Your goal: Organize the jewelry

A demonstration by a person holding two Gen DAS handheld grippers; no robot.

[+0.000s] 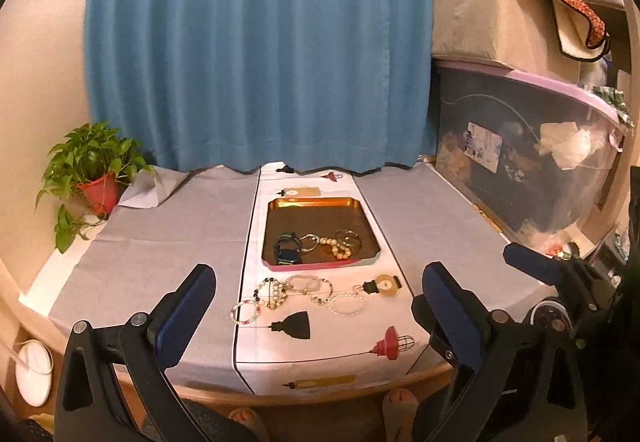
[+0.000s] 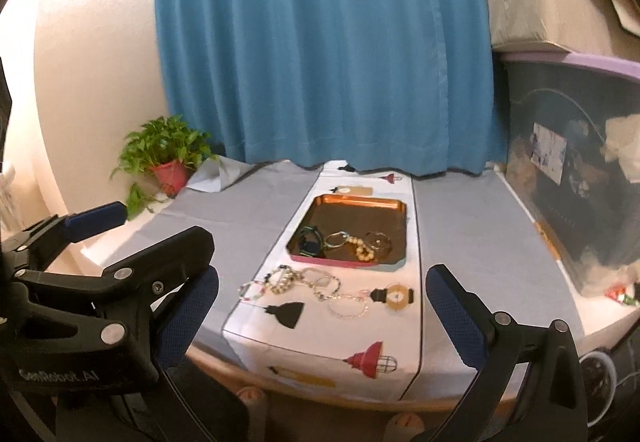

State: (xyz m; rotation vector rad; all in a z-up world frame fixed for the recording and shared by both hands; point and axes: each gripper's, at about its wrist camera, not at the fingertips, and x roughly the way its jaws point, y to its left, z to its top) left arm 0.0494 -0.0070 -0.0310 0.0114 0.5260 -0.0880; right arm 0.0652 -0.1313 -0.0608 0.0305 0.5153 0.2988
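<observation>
A copper tray (image 1: 316,203) (image 2: 356,201) sits on the white runner and holds a dark watch (image 1: 287,248) (image 2: 310,240), a pearl bracelet (image 1: 340,249) (image 2: 364,250) and bangles. Several beaded bracelets (image 1: 304,292) (image 2: 308,288) lie on the runner in front of the tray. My left gripper (image 1: 316,306) is open and empty, held near the table's front edge, short of the bracelets. My right gripper (image 2: 322,306) is also open and empty at the front edge; one of its fingers (image 1: 528,262) shows at the right of the left wrist view.
A potted plant (image 1: 94,177) (image 2: 168,157) stands at the back left. A blue curtain (image 1: 256,41) hangs behind the table. A large clear storage bin (image 1: 532,165) (image 2: 580,169) with a beige box (image 1: 496,5) on top lines the right side. Grey cloth (image 1: 160,242) covers the table.
</observation>
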